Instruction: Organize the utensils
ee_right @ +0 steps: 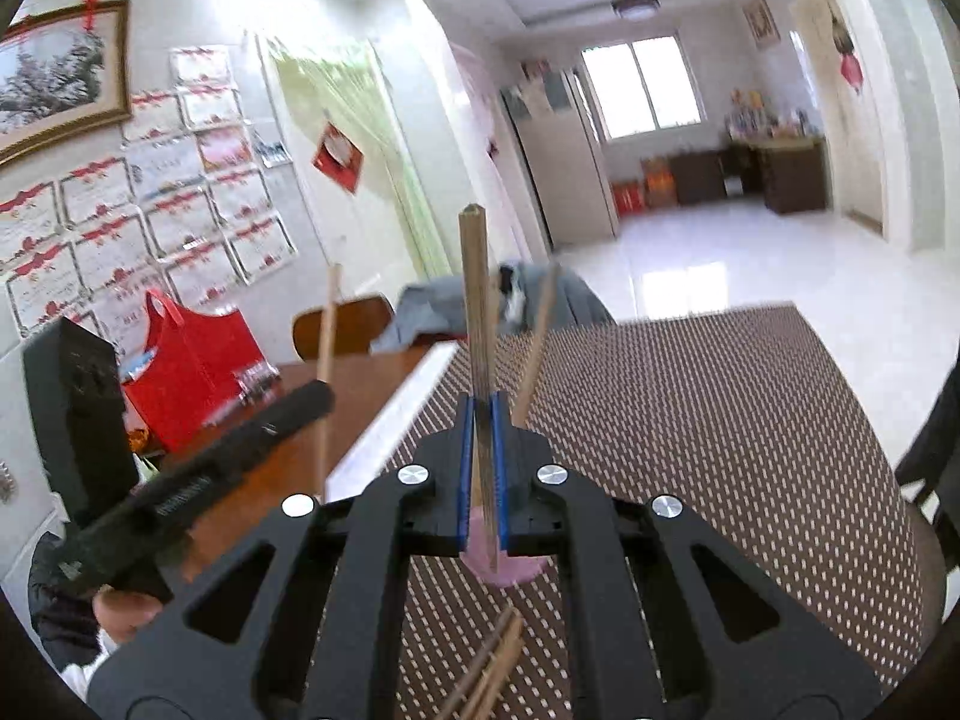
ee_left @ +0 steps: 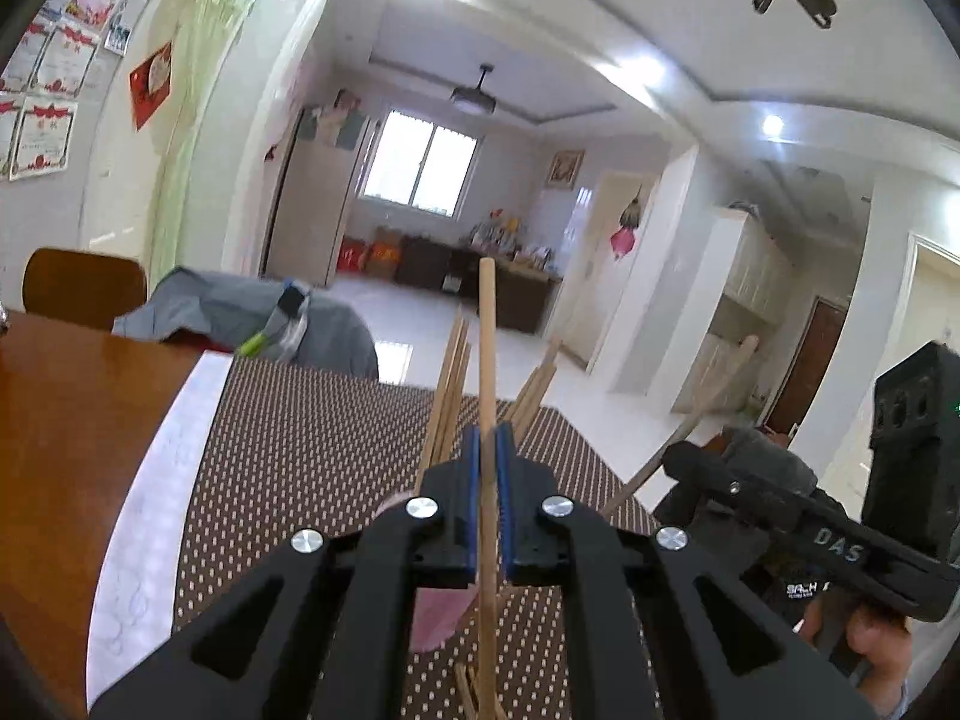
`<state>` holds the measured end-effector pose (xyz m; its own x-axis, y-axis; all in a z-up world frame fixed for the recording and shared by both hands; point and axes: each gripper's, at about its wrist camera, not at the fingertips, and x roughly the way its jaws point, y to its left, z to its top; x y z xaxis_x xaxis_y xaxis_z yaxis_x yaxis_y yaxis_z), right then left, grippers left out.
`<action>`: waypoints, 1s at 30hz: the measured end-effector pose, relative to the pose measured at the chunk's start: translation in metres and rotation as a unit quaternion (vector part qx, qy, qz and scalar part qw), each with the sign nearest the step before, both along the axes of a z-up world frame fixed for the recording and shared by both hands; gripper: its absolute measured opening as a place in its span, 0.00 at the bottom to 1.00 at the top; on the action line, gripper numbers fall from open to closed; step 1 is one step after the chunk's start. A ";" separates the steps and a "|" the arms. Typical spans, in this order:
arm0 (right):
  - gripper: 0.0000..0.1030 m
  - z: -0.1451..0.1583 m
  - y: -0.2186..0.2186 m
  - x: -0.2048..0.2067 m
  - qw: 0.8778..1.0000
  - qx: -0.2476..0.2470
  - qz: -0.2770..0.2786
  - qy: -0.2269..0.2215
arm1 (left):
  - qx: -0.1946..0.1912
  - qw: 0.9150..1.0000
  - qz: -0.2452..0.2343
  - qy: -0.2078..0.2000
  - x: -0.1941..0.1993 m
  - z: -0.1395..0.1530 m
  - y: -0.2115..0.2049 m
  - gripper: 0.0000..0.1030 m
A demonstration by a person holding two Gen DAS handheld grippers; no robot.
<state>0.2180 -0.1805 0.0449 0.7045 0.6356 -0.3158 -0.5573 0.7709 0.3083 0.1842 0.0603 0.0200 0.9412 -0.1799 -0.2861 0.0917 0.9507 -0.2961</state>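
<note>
My left gripper [ee_left: 489, 441] is shut on a light wooden chopstick [ee_left: 487, 348] held upright above the dotted brown placemat [ee_left: 312, 450]. A pink cup [ee_left: 435, 612] lies under the jaws, with several chopsticks [ee_left: 450, 396] standing in it. My right gripper [ee_right: 482, 414] is shut on a darker chopstick [ee_right: 476, 300], also upright, over the same pink cup [ee_right: 510, 570]. More chopsticks [ee_right: 486, 666] lie on the mat below. The right gripper's body shows in the left wrist view [ee_left: 780, 516]; the left gripper's body shows in the right wrist view [ee_right: 198, 480].
A wooden table [ee_left: 72, 420] carries the mat and a white cloth strip [ee_left: 162, 480]. A red bag [ee_right: 192, 360] stands at the table's far left. A chair [ee_left: 84, 285] and a grey garment [ee_left: 240, 312] are behind the table.
</note>
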 end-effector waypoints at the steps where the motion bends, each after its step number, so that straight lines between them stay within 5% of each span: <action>1: 0.06 0.004 0.002 0.002 1.000 0.001 0.002 -0.008 | 0.000 1.000 0.002 -0.005 0.002 0.003 0.000 0.06; 13: 0.03 0.035 0.025 0.010 0.999 0.000 0.014 -0.037 | -0.009 0.999 0.021 -0.036 0.031 0.013 0.002 0.06; 18: 0.04 -0.013 0.039 0.035 0.996 -0.081 -0.007 0.043 | 0.009 0.999 0.034 -0.006 0.035 0.002 0.005 0.06; 23: 0.05 -0.062 0.046 0.052 0.990 -0.086 0.011 0.110 | 0.003 0.999 0.035 0.012 0.037 -0.012 0.013 0.06; 24: 0.17 -0.067 0.046 0.052 0.990 -0.085 0.015 0.114 | 0.002 0.999 0.036 0.013 0.037 -0.013 0.015 0.06; 25: 0.43 -0.071 0.047 0.053 0.989 -0.085 0.017 0.120 | 0.002 0.999 0.037 0.015 0.037 -0.014 0.016 0.06; 26: 0.54 -0.076 0.048 0.053 0.988 -0.085 0.018 0.124 | 0.000 0.999 0.037 0.017 0.037 -0.015 0.017 0.06; 30: 0.39 -0.089 0.052 0.059 0.986 -0.080 0.036 0.143 | -0.001 0.999 0.036 0.023 0.036 -0.019 0.019 0.06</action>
